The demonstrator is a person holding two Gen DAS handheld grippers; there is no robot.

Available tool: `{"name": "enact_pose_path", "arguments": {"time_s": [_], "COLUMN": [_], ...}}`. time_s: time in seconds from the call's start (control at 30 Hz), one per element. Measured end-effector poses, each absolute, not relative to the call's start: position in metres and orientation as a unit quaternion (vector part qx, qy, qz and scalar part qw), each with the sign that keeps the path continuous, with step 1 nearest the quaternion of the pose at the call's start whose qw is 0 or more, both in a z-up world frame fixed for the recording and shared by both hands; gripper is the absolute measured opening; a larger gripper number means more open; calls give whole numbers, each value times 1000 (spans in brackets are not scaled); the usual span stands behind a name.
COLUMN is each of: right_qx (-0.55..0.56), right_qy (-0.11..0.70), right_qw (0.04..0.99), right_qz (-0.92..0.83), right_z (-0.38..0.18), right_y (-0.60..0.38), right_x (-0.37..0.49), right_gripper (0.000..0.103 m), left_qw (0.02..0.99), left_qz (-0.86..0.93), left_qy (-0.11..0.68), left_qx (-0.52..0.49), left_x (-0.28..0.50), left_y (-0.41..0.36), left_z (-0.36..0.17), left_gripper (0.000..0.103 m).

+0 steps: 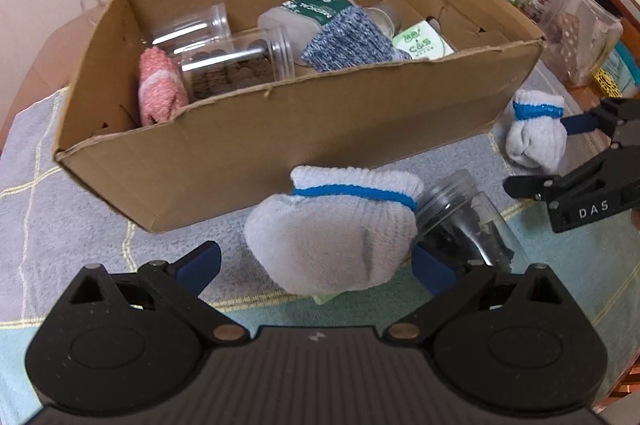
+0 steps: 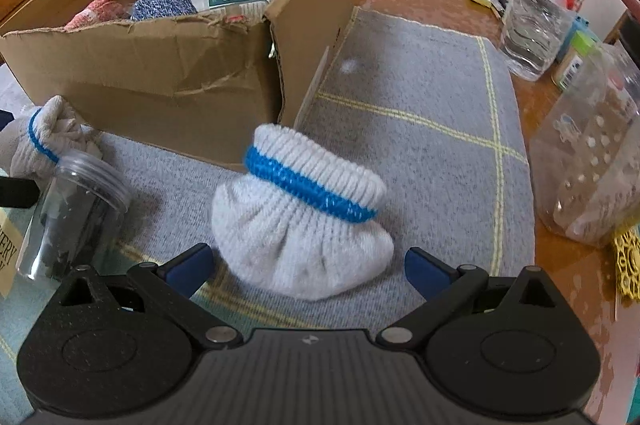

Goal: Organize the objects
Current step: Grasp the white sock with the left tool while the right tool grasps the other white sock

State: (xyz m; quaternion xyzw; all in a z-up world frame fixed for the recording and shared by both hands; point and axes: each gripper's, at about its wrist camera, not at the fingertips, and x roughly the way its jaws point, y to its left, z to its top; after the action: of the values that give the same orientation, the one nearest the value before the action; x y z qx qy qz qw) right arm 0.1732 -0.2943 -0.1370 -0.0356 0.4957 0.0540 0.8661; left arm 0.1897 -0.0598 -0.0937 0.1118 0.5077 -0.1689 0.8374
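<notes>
Right up against each lens is a rolled white sock with a blue band, one per hand. In the left wrist view, the left hand-held gripper [image 1: 316, 261] has its blue pads spread wide either side of one sock bundle [image 1: 332, 233]. It sits dead centre, low in the frame, cuff pointing up toward the cardboard box [image 1: 280, 129]. The right pad looks like it's touching the sock, the left pad is clearly off it, so I'd call that not gripped. A clear plastic jar [image 1: 464, 217] lies tipped just right of that sock, nearly against it.

Same story in the right wrist view: the right hand-held gripper [image 2: 308, 265] is wide open with the second sock bundle [image 2: 304, 217] straight ahead between the pads, not touching either one, cuff tilted up and to the right. It rests on the grey mat [image 2: 420, 113] covering the worktop, near the box corner.

The box fills the upper left in both views and already holds a pink rolled cloth [image 1: 160, 89], a blue knit sock [image 1: 348, 41], jars and a green-labelled bottle [image 1: 308, 13].

My guess is each hand just closes on its own sock, then lifts up and forward over the box wall. Neither has to reach across.
</notes>
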Motion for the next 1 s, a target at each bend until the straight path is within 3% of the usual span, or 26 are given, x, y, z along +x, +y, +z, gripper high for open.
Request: {"name": "enact_pose_path", "arguments": {"time_s": [0.37, 0.67, 0.83, 1.0], "right_qx": [-38, -36, -37, -44], "right_qy": [489, 488, 486, 486], "right_qw": [870, 870, 871, 871], "right_qz": [61, 57, 60, 59], "right_z": [-138, -138, -133, -126], "right_y": [-295, -294, -291, -289], "right_x": [184, 186, 183, 180], "right_gripper": [103, 103, 86, 76], "left_qw": [834, 831, 832, 832], "left_qz": [-183, -197, -195, -193], "left_qy": [508, 513, 512, 513], "left_qx": [115, 91, 87, 88], "left_x": [204, 206, 204, 201], "left_y": [-61, -59, -56, -52], "left_z": [-101, -100, -97, -92], "left_gripper": [100, 86, 81, 77]}}
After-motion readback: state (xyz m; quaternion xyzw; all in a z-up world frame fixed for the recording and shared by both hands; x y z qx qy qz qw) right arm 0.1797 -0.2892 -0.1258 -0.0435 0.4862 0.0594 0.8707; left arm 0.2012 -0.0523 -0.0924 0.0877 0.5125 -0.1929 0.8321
